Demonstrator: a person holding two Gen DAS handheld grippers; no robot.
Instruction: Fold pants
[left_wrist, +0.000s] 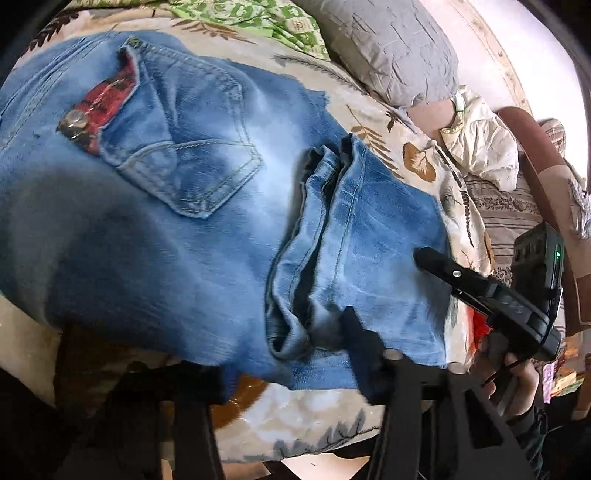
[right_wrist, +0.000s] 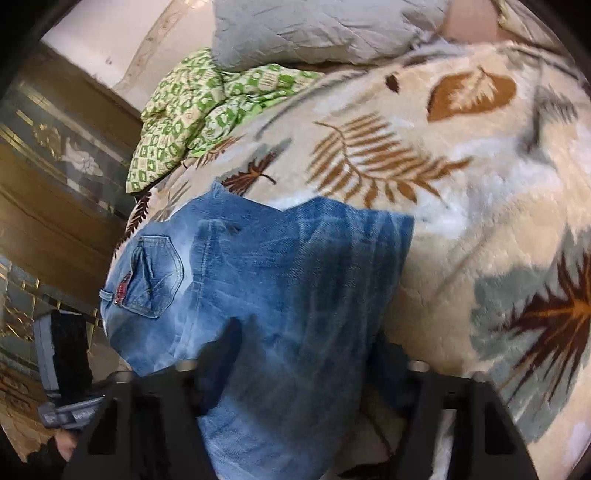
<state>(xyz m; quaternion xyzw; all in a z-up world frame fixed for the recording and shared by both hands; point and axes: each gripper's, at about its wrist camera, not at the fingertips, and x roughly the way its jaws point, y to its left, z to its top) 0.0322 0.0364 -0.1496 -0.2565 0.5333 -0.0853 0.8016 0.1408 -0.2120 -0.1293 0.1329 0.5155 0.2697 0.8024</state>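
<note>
Blue jeans (left_wrist: 155, 229) lie folded on a leaf-print blanket (left_wrist: 325, 413), back pocket (left_wrist: 192, 147) up, the leg ends (left_wrist: 362, 236) laid over the seat. My left gripper (left_wrist: 280, 354) sits low at the near edge of the jeans, its fingers (left_wrist: 354, 332) spread wide over the denim. My right gripper shows in the left wrist view (left_wrist: 436, 258), resting on the folded leg ends. In the right wrist view the right gripper (right_wrist: 306, 350) is open, fingers (right_wrist: 225, 343) spread over the jeans (right_wrist: 288, 280), gripping nothing I can see.
A grey pillow (left_wrist: 391, 48) and a green patterned cloth (right_wrist: 192, 107) lie at the head of the bed. Crumpled white fabric (left_wrist: 480, 140) and striped bedding lie to the right. A wooden wardrobe (right_wrist: 48, 192) stands left of the bed.
</note>
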